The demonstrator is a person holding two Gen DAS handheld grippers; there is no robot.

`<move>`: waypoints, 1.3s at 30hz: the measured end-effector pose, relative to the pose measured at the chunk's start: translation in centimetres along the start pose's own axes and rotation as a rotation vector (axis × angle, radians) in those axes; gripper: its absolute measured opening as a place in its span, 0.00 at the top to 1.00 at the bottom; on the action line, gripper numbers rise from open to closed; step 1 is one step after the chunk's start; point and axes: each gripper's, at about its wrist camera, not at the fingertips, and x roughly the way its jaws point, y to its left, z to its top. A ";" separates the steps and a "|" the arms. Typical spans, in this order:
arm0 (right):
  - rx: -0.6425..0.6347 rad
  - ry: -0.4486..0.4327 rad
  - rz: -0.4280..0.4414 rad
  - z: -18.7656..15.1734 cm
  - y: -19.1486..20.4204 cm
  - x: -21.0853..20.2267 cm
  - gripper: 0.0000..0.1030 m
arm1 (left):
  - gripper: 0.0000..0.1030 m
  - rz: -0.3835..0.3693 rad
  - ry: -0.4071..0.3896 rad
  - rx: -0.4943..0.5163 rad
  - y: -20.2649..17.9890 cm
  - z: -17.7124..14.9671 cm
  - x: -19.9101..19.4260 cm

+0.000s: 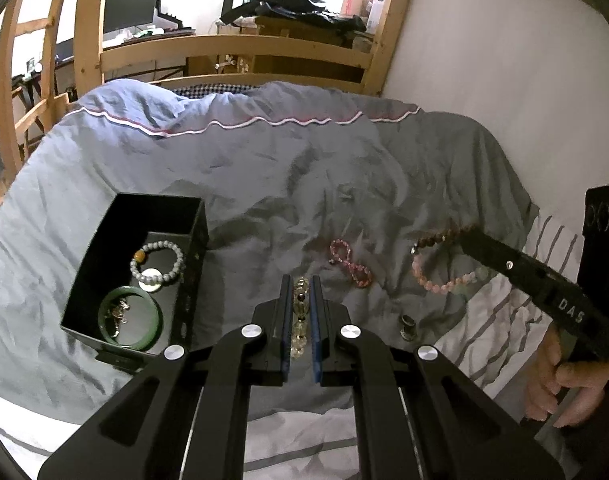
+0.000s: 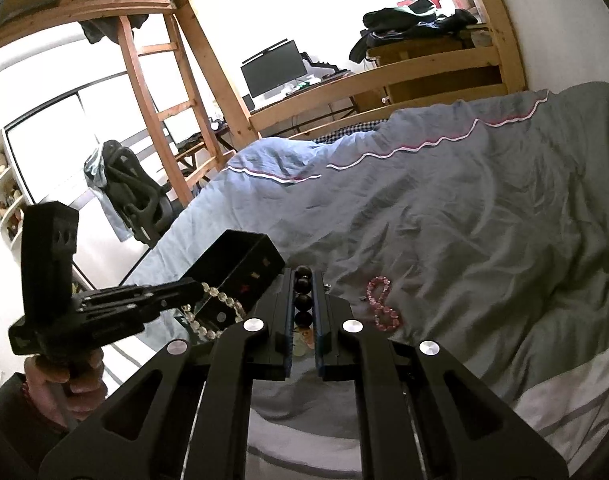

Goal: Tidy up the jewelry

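In the left wrist view my left gripper is shut on a clear, yellowish bead bracelet, held above the grey quilt. To its left stands an open black box holding a grey bead bracelet and a green bangle. A pink bead bracelet lies twisted on the quilt. At the right, my right gripper is shut on a dark brown bead bracelet; a pale pink bracelet is just below it. The right wrist view shows the right gripper clamping dark beads, with the left gripper, its clear bracelet and the box to the left.
A small metal ring sits on the quilt near the striped sheet. The wooden footboard closes the far end, a white wall runs along the right, and a ladder and chair stand off the left side.
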 end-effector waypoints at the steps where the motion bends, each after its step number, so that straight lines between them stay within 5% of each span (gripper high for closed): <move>1: -0.003 0.002 0.000 0.0 0.3 0.1 0.92 | 0.93 0.000 -0.002 -0.003 0.2 0.1 -0.3; 39: -0.121 0.092 0.110 3.8 11.9 12.0 0.92 | 0.93 0.086 0.030 -0.095 11.1 2.1 -2.1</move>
